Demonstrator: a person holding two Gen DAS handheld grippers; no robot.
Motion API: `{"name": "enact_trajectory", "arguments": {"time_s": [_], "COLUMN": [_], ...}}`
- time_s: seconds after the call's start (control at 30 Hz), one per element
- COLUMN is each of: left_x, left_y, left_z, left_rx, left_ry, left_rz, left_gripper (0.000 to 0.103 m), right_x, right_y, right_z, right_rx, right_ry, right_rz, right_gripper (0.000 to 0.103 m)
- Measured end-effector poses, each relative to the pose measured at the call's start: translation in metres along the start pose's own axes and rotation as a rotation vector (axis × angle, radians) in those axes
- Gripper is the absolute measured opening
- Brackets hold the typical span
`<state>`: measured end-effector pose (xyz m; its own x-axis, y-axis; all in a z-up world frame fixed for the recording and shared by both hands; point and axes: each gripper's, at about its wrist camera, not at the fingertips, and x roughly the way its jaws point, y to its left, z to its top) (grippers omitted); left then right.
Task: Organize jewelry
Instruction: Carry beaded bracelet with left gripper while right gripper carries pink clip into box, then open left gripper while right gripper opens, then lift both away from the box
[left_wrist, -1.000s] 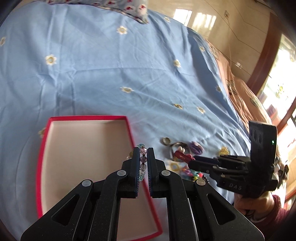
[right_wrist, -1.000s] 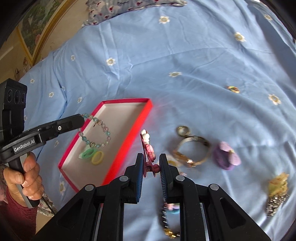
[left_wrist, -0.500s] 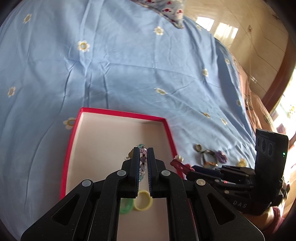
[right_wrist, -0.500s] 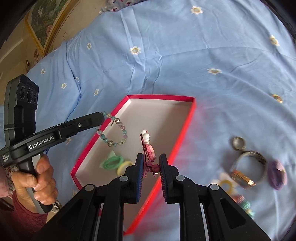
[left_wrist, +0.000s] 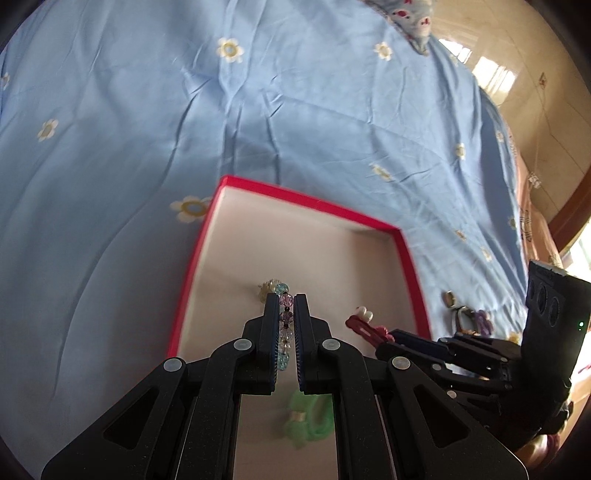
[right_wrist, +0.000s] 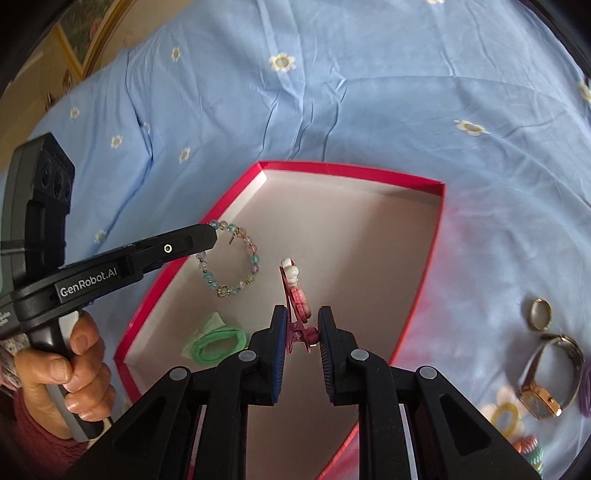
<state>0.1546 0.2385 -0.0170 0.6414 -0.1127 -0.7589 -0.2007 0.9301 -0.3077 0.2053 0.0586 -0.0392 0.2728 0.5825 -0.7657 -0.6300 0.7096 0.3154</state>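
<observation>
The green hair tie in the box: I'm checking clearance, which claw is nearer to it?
Left. The left claw, shut on the beaded bracelet, hangs just above the green hair tie. The right claw, gripping the pink hair clip, is off to its side.

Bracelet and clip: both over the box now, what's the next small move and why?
Probably lower a little, then open both. The left gripper is shut on the bracelet, the right gripper on the clip; both hang over the red box, beside the green band, seemingly off its floor.
</observation>
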Motion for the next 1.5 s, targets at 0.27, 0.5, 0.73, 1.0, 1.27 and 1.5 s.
{"name": "enact_trajectory", "arguments": {"time_s": [0.27, 0.5, 0.73, 1.0, 1.27, 1.5], "left_x": [0.009, 0.017, 0.015, -0.003, -0.023, -0.027], "left_y": [0.01, 0.01, 0.005, 0.001, -0.022, -0.06], "left_z": [-0.016, -0.023, -0.023, -0.023, -0.031, -0.038], "left_rx": [-0.004, 0.002, 0.011, 0.01, 0.011, 0.069], "left_ry": [0.054, 0.091, 0.098, 0.065, 0.037, 0.04], "left_rz": [0.065, 0.101, 0.118, 0.117, 0.068, 0.021], "left_gripper": [0.006, 0.007, 0.014, 0.034, 0.039, 0.044], "right_x": [0.018, 0.017, 0.018, 0.001, -0.048, -0.085], "right_y": [0.005, 0.006, 0.006, 0.005, -0.009, -0.045], "right_z": [-0.003, -0.004, -0.003, -0.005, -0.018, -0.046], "right_rx": [-0.036, -0.042, -0.037, -0.004, 0.04, 0.116], "right_ry": [0.045, 0.047, 0.044, 0.014, -0.07, -0.102], "right_rz": [-0.04, -0.043, -0.034, 0.005, 0.007, -0.052], "right_gripper": [0.017, 0.018, 0.021, 0.024, 0.035, 0.035]}}
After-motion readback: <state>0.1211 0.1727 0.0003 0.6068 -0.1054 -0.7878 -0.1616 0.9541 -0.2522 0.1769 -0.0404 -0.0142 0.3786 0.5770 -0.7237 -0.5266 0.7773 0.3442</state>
